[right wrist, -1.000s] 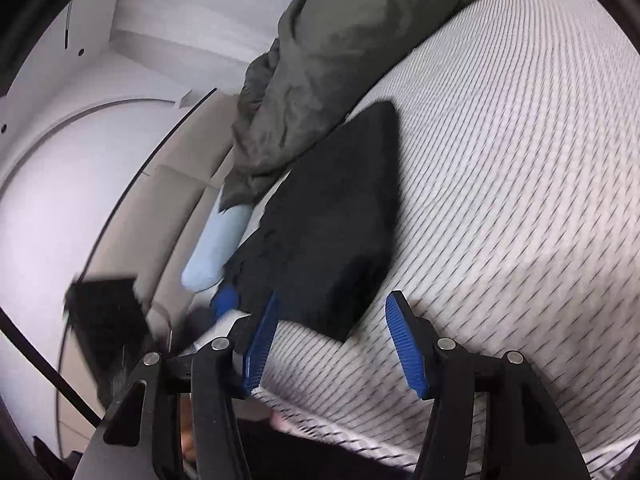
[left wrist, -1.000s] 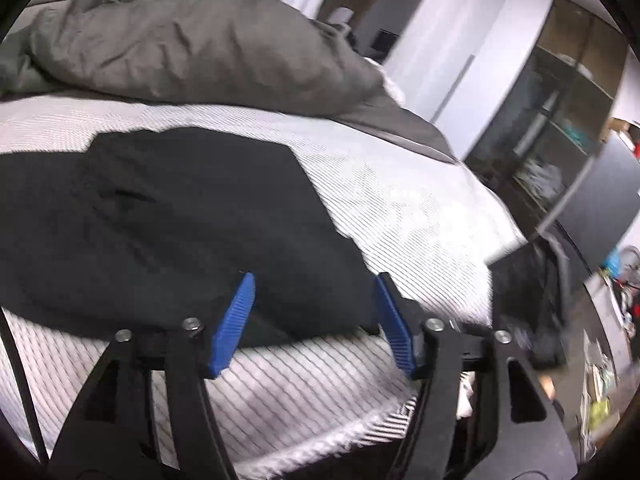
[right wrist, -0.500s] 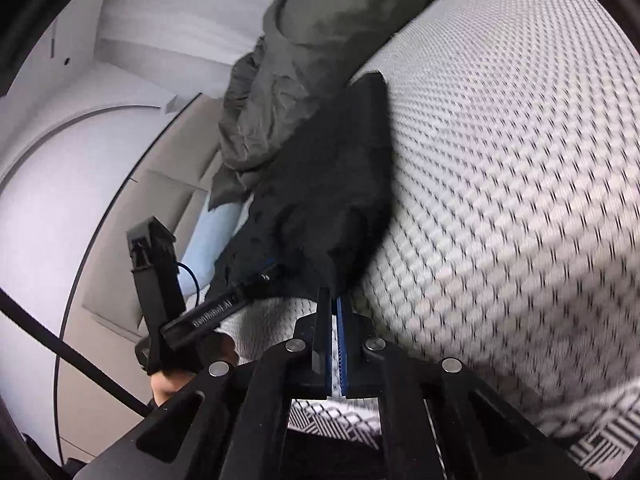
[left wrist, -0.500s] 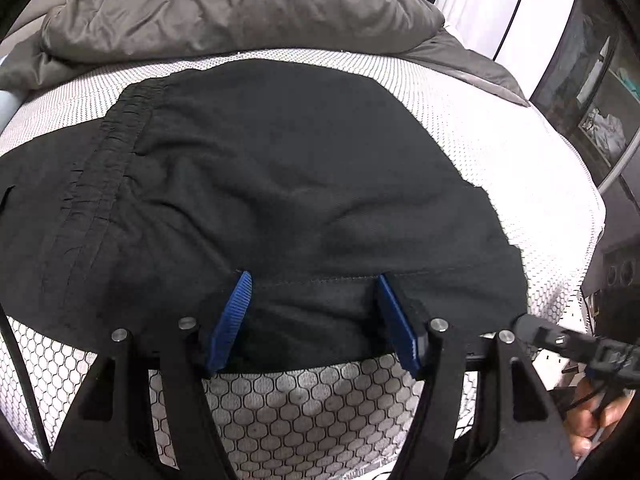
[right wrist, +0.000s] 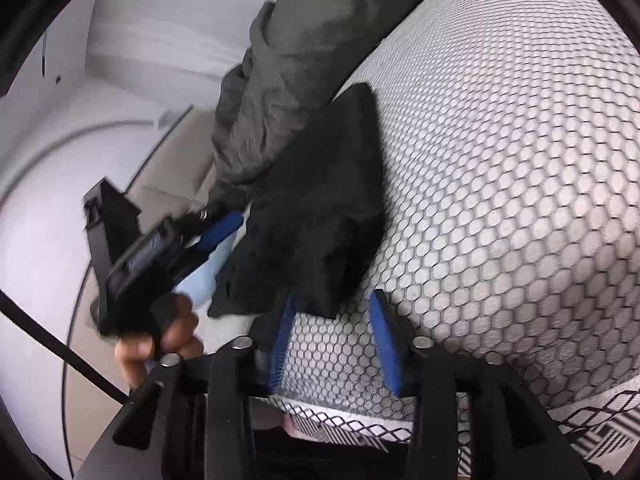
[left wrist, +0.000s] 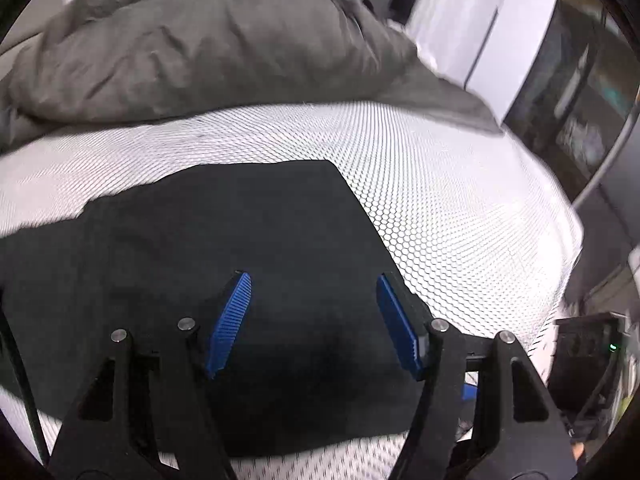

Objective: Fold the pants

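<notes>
- Pants: folded on bed, directly beneath left gripper, jaws apart, empty.
- Right gripper: jaws just reopened, empty, at pants' near corner.

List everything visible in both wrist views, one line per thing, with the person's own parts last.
pants: one, black, folded flat on the bed near its front edge.
duvet: one, grey-green, bunched at the far side of the bed, beyond the pants.
bed cover: one, white with a honeycomb pattern, spread under the pants.
pillow: one, pale blue, mostly hidden beside the pants at the bed's edge.
shelving: one dark unit, at the room's right side; contents too blurred to name.
left gripper: one, black with blue pads, open over the pants.
right gripper: one, black with blue pads, jaws just reopened, nothing clamped, at the pants' near corner.
hand: one, gripping the left gripper's handle.
</notes>
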`<state>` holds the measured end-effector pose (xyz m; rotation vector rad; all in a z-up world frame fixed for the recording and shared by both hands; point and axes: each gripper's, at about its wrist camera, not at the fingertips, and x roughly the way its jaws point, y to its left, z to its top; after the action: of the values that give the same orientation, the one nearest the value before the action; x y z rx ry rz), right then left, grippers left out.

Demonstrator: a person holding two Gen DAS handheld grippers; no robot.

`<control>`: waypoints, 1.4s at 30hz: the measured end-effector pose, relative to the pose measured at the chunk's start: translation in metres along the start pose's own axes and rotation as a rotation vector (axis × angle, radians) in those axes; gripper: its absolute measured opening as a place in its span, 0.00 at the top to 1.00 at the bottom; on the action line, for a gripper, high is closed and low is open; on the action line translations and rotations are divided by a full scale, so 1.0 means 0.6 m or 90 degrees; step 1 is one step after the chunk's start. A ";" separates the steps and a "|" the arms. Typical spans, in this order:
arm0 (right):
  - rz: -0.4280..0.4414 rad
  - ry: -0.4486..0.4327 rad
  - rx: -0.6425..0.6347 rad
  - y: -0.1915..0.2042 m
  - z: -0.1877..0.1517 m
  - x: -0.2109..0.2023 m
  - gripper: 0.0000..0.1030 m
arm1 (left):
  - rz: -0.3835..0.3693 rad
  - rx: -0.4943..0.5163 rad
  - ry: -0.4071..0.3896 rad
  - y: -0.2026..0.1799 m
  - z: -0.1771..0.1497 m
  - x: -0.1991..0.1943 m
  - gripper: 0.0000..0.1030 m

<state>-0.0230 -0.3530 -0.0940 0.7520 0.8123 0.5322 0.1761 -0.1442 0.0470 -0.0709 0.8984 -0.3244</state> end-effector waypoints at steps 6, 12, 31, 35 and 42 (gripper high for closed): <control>-0.013 0.000 -0.008 0.012 0.031 0.045 0.57 | -0.001 0.030 0.125 -0.040 0.021 0.127 0.39; -0.040 0.024 -0.028 0.003 -0.004 0.044 0.99 | 0.026 0.005 0.160 -0.031 0.026 0.189 0.39; -0.115 -0.030 -0.110 0.037 0.033 -0.033 0.32 | 0.024 -0.064 -0.017 0.039 -0.070 -0.001 0.31; -0.082 0.033 -0.066 0.019 0.050 0.043 0.46 | 0.099 -0.001 0.009 0.058 -0.145 -0.004 0.31; -0.083 0.050 -0.065 0.012 -0.005 0.036 0.96 | 0.082 0.045 0.003 0.095 -0.197 -0.010 0.30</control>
<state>-0.0135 -0.3328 -0.0997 0.5824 0.8935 0.4842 0.0949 -0.0795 -0.0332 0.0529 0.8904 -0.2359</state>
